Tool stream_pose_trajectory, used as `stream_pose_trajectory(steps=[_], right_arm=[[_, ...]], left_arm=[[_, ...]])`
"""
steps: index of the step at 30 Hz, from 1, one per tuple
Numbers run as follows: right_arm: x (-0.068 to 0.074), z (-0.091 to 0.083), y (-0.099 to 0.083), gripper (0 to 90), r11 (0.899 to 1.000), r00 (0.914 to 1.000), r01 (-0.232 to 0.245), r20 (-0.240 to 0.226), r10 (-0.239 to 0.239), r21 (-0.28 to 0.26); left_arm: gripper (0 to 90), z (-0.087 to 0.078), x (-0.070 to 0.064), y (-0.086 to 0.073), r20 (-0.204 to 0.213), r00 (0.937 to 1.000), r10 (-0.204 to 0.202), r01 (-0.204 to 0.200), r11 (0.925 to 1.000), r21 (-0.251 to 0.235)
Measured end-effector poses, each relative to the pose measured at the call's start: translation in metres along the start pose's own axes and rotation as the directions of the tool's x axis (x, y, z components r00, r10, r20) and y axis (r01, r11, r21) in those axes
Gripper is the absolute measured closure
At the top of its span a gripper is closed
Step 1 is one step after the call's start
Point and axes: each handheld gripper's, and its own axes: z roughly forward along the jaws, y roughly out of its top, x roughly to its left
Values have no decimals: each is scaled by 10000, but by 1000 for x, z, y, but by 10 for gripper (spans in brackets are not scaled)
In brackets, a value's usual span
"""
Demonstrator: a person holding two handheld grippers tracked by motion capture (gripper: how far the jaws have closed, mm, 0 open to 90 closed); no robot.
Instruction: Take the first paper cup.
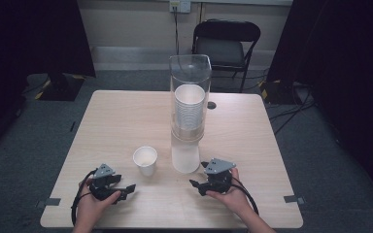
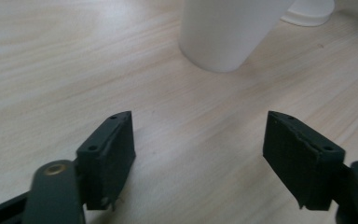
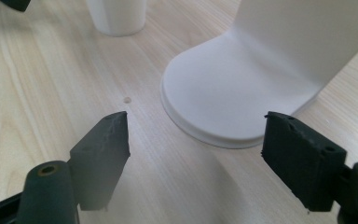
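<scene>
A clear cup dispenser [image 1: 190, 97] on a white base [image 1: 185, 158] stands mid-table, with a stack of white paper cups [image 1: 189, 109] inside. One white paper cup [image 1: 145, 160] stands upright to its left. My left gripper [image 1: 128, 189] rests near the front left edge, open, pointing right toward that cup [image 2: 226, 32]. My right gripper [image 1: 196, 185] sits in front of the dispenser, open, its jaws spread before the white base [image 3: 233, 93]. The single cup [image 3: 117, 16] appears at the top of the right gripper view. Nothing lies between either pair of jaws.
The light wooden table [image 1: 121, 121] has bare room on its left and right. A black folding chair [image 1: 226, 41] stands beyond the far edge. Cables run over the grey floor at the right. A small dark round mark [image 1: 211, 105] lies beside the dispenser.
</scene>
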Motion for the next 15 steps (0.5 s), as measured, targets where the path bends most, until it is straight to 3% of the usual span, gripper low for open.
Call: stream_pose_trajectory(steps=[5, 11, 15], right_arm=[[-3, -1, -1, 223, 9997, 9996, -234, 185, 232, 82], [-5, -3, 1, 226, 9990, 9988, -432, 224, 434, -69], [-9, -6, 6, 220, 9983, 9971, -525, 534, 538, -265]], left_arm=[[210, 4, -4, -3, -237, 9976, 650, -656, 9976, -220], [176, 6, -9, -3, -340, 9922, 1200, -1198, 9928, 90], [138, 7, -13, -3, -475, 9887, 1425, -1415, 9897, 233]])
